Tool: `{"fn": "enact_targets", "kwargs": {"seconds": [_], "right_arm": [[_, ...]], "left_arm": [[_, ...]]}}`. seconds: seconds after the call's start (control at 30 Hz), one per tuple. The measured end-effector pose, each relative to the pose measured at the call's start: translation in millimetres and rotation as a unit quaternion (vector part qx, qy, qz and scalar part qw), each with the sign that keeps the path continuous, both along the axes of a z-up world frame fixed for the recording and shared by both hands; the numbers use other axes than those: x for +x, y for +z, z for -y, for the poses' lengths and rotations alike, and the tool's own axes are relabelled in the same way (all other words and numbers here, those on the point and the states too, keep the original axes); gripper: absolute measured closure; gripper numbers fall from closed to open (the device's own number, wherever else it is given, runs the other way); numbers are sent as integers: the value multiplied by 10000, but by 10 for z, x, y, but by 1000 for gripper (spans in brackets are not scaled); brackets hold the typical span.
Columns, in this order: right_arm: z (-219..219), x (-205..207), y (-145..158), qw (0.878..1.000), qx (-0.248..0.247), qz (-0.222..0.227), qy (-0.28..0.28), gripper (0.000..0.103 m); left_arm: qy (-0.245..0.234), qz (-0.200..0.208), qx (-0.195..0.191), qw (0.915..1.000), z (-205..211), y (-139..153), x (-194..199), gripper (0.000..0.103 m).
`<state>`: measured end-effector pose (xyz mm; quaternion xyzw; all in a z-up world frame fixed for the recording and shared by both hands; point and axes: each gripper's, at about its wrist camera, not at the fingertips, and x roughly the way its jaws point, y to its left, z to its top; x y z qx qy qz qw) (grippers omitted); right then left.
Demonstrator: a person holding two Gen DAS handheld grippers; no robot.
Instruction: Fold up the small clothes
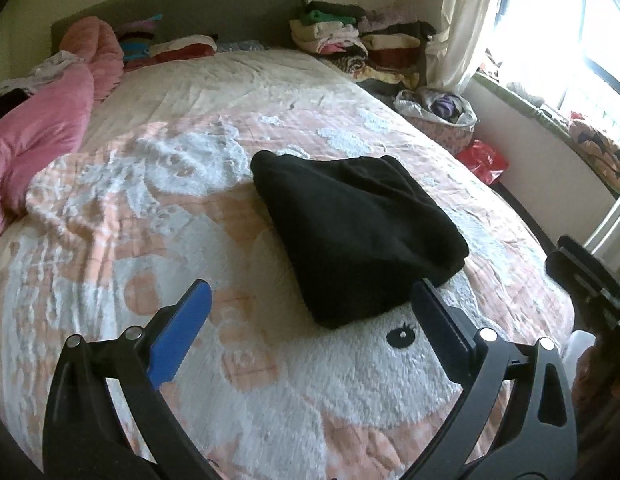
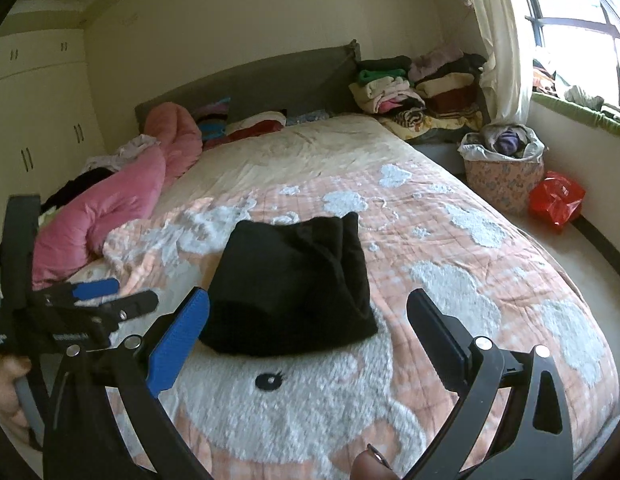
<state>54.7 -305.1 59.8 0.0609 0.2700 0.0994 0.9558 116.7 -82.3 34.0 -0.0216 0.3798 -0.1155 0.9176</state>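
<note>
**Black garment folded; both grippers free of it**

Black garment (image 1: 356,236) lies on the bed (image 1: 190,240) as a compact, squared bundle, just ahead of my fingers in both wrist views. From the left gripper (image 1: 312,304) it sits beyond and slightly right of the gap, its near corner close to the dark finger. From the right gripper (image 2: 308,312) it sits ahead, nearer the blue finger. Both pairs of fingers are spread wide with nothing between them, and neither touches the cloth. I judge this piece finished: edges doubled over, no loose sleeve trailing. Left to do, I would guess, is moving it toward the stacked clothes (image 2: 414,92) far ahead by the headboard, then fetching another item, perhaps from the basket (image 2: 504,168) off to the right.
</note>
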Motion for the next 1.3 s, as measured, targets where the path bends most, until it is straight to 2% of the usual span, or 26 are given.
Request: {"fn": "enact_targets", "kwargs": {"seconds": [0.2,0.37,0.47,0.57,0.77,0.9,1.3], "right_arm": [[-72,-298,-144,9996,3,17,-274,4],[-146,-480,-242,9989,-128,16,-459,4],[-177,-577,-290,9988,21,-36,-481,4],[-220,-620,-338,9989,109,-112,-433,4],[-306,-634,-485,9985,-69,-251,-473,4],[-341,-583,-611,9977,-98,-498,-459,4],[-364,-582,-606,9977,-241,-457,-433,4]], "left_arm": [[-15,109,-22,9999,-85,-10,-267,9],[-18,101,110,9999,-135,-119,-437,9],[43,73,113,9999,-176,-209,-526,9],[79,23,105,9999,-230,-325,-599,9],[197,-49,143,9997,-335,-461,-667,9],[264,-141,104,9995,-390,-522,-669,9],[319,-192,58,9993,-438,-553,-653,9]]}}
